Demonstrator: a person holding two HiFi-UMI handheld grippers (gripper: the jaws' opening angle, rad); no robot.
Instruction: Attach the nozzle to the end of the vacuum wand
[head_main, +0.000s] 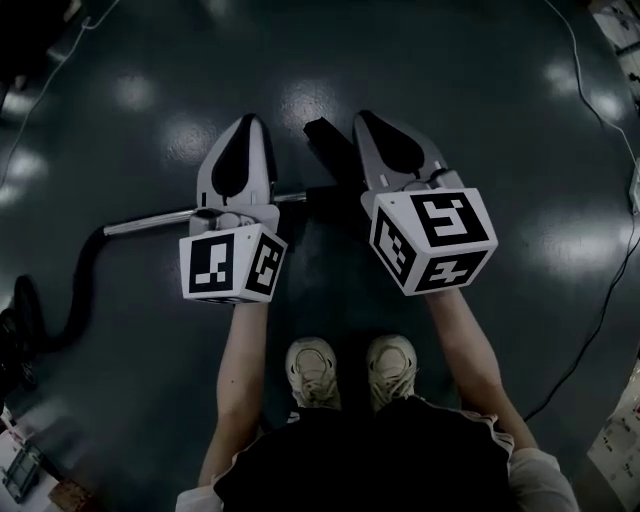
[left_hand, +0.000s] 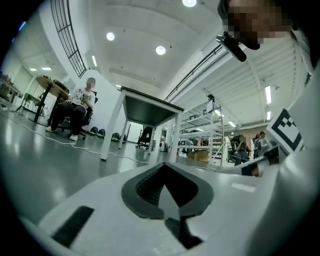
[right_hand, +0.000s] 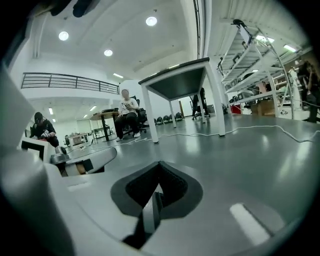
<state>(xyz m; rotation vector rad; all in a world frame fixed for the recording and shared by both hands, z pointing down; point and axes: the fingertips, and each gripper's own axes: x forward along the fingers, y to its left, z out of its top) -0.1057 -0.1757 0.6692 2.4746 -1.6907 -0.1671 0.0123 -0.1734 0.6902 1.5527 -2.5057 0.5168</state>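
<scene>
**Floor station, head view and both gripper views**

- Left gripper (head_main: 245, 140) – held level above the floor (head_main: 480, 90). Its fingers are pressed together and nothing is pinched between them. This is confirmed in the left gripper view (left_hand: 167, 192), where only the closed dark pads are seen.
- Right gripper (head_main: 385, 135) – held beside the left one and tilted slightly downward. Its fingers are likewise pressed together with nothing between them, as shown in the right gripper view (right_hand: 152, 200).
- Vacuum wand (head_main: 160, 220) – a metal tube laid flat on the floor, running left to right. It passes beneath the left gripper and is touched by neither gripper.
- Hose (head_main: 88, 270) – black, joined to the wand's left end and curved away toward the left edge.
- Nozzle (head_main: 325, 140) – a dark piece seen on the floor between the two grippers, near the wand's right end. Whether it is joined to the wand cannot be told.
- Shoes (head_main: 313, 370) – a pale pair, planted just behind the grippers.
- Table (right_hand: 177, 80) – white-legged, standing farther off across the room.
- Seated person (right_hand: 127, 112) – on a chair beyond the table
</scene>
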